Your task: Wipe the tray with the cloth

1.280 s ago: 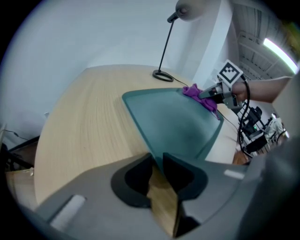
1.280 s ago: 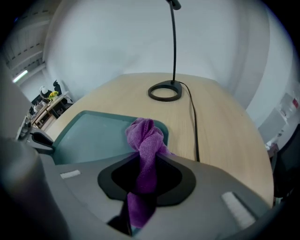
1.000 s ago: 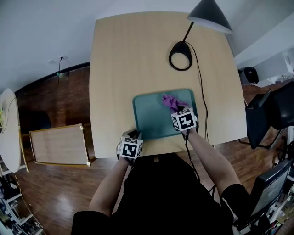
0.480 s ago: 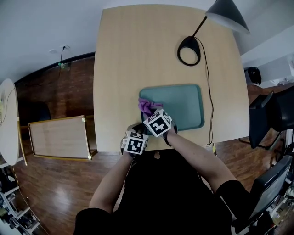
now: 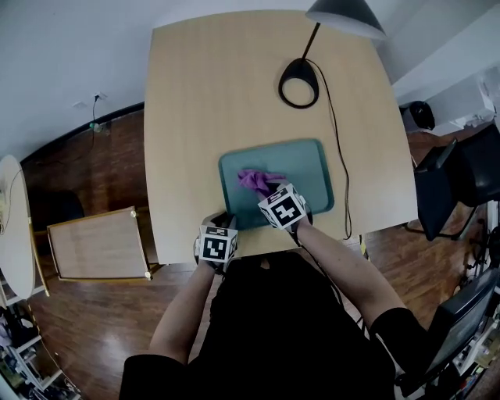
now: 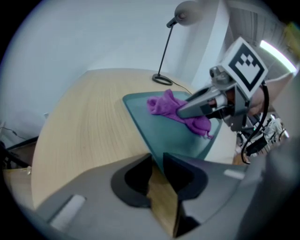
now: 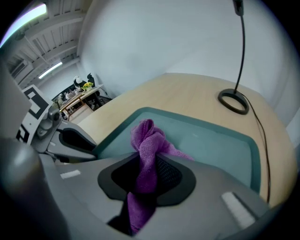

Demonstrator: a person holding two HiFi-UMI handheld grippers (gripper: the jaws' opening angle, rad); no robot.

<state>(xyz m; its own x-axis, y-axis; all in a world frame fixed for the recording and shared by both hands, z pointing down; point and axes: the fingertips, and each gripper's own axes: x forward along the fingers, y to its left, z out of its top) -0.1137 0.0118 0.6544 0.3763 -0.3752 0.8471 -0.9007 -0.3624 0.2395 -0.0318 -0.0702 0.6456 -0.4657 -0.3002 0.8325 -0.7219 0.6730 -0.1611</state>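
My right claw (image 7: 149,177) is clamped on the purple cloth (image 7: 147,138). A twisted hank of it runs up between the two dark pads and bunches into a knot just ahead of the tips. A loose flap trails off to that claw's right onto the tray (image 7: 220,152). The cloth rests on the tray floor directly in front of and beneath this claw.

My left claw (image 6: 157,161) sits at the tray's near corner, its jaws pinched on the rim there. From it the cloth lies ahead and to the right, well apart.

The cloth is soft, nubbly and crumpled, like microfibre. The tray is teal-green, smooth and matt, rectangular with rounded corners and a low raised rim. It lies on a pale wooden table (image 5: 226,94) with fine straight grain.

Beyond the right claw, past the tray's far edge, stands a black desk lamp (image 5: 348,17) with a ring-shaped base, thin stem and cone shade.

The only marking in sight is the black-and-white square pattern on the cube (image 5: 282,208) of my right claw and on its twin on my left.
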